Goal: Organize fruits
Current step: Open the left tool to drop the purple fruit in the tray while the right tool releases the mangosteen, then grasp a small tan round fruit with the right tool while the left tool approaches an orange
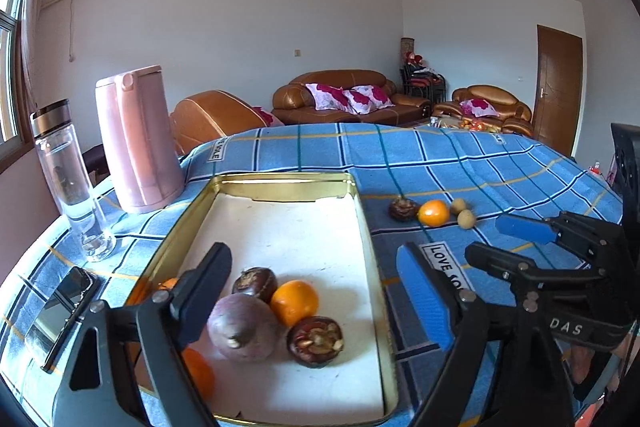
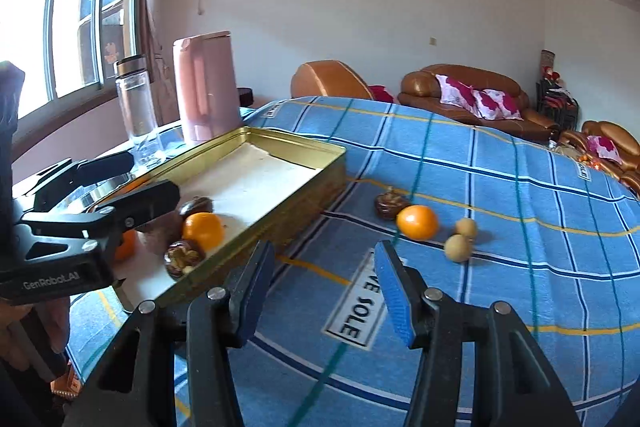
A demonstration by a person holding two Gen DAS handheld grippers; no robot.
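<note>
A gold tin tray (image 1: 366,227) with a white lining holds a purple passion fruit (image 1: 242,327), two mangosteens (image 1: 316,341), and oranges (image 1: 295,301). My left gripper (image 1: 316,259) hangs open above these fruits, gripping nothing. To the right of the tray, a mangosteen (image 2: 390,205), an orange (image 2: 417,222) and two longans (image 2: 457,247) lie on the blue checked cloth (image 2: 520,267). My right gripper (image 2: 324,259) stands open over the cloth, short of those loose fruits, with nothing between its blue pads. It also shows in the left wrist view as the right gripper (image 1: 492,239).
A pink kettle (image 1: 136,143) and a glass bottle (image 1: 72,179) stand at the table's far left beside the tray. A phone (image 1: 64,311) lies at the near left. Brown sofas stand beyond the table's far edge.
</note>
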